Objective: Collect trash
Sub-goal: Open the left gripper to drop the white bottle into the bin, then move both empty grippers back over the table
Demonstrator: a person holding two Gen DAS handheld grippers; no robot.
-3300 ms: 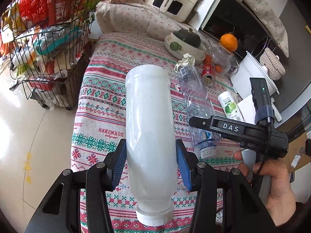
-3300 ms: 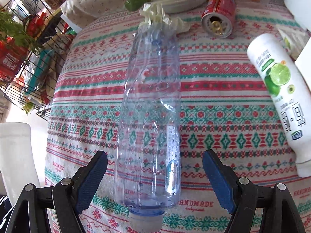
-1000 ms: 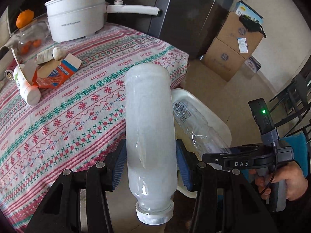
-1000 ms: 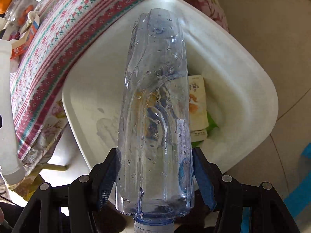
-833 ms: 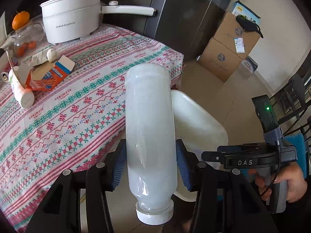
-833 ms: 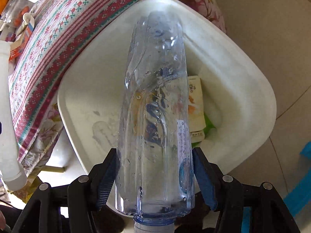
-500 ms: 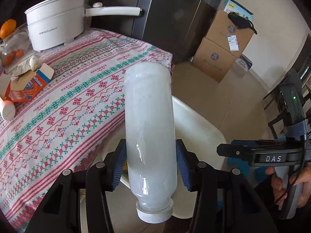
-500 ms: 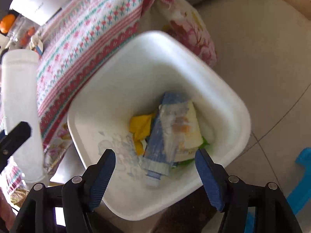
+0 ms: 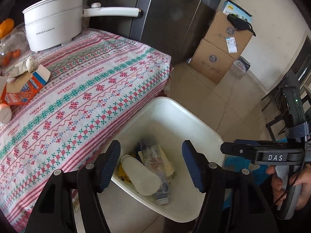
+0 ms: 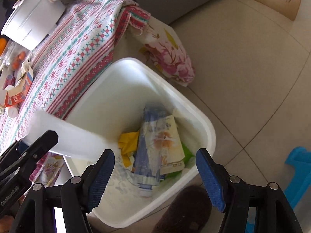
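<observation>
In the left wrist view, your left tool hangs over the white bin beside the desk; its jaws have just spread apart with nothing between them, and the white bottle lies inside the bin on the clear bottle.

In the right wrist view, your right tool stands apart and empty above the bin, the clear bottle inside; the white bottle appears blurred at the bin's desk-side rim.

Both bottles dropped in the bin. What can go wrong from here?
1. White bottle lies atop the clear bottle in the bin; later drops might bounce out.
2. The bin stands tight against the hanging tablecloth; a swing back to the table could snag it and drag the pot.
3. The carton lies near a glass jar; a careless reach could knock it.
</observation>
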